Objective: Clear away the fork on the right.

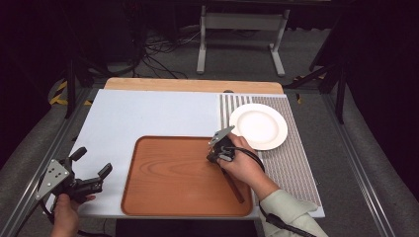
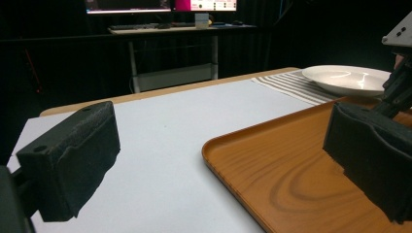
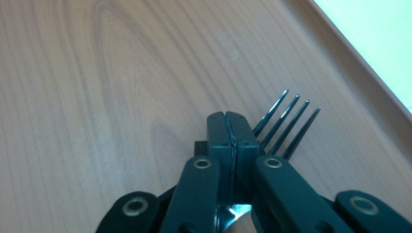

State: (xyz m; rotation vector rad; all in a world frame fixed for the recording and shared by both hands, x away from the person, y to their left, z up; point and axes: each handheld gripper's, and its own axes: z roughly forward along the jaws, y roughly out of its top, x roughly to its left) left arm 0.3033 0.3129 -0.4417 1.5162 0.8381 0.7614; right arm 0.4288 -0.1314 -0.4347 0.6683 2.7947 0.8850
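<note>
**A:** What's sitting around you right now?

**B:** I'm hovering my right gripper (image 3: 232, 127) low over the wooden tray (image 1: 163, 190), jaws clenched tight on a dark fork (image 3: 286, 124). Its tines are poking out just past my fingertips, over the tray floor near the right rim. In the high view a brown stick-like piece (image 1: 235, 187) is running back under my right hand; I can't tell whether it's the fork's handle.

**A:** Anything crowding you?

**B:** The white plate (image 1: 258, 126) is sitting on the striped mat (image 1: 296, 163), just beyond the tray's far right corner, near my knuckles. The tray's raised rim is lying between us.

**A:** And the other side?

**B:** My left gripper (image 1: 91, 168) is waiting well apart, jaws spread wide, off the tray's left edge over the white board (image 1: 148, 113). Bare tray floor is stretching leftward from the fork, and open board is lying beyond it.
</note>
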